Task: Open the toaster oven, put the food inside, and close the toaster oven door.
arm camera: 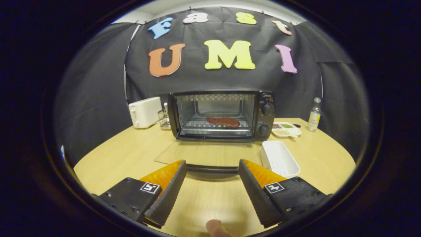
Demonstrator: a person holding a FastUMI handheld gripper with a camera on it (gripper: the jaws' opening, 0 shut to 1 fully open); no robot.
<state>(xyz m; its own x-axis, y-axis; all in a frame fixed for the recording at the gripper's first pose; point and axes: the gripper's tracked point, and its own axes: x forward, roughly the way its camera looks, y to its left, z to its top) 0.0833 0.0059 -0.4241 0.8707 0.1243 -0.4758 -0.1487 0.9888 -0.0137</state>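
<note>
A fingertip (214, 227) shows at six o'clock, just below the hand-held gripper (212, 172), whose fingers are spread wide and pinch nothing. Between their tips lies the handle (212, 169) of the toaster oven door (210, 154), folded flat onto the worktop (125, 158), so the gripper looks lined up to take the handle and lift the door shut. At two o'clock from the fingers an empty white tray (279, 159) sits beside the door, probably where the food came from. Beyond, at twelve o'clock, the toaster oven (222, 115) stands open with the food (223, 121) on its rack. Farther off are a white toaster (144, 112), a compartment dish (286, 129) and a bottle (314, 115).
</note>
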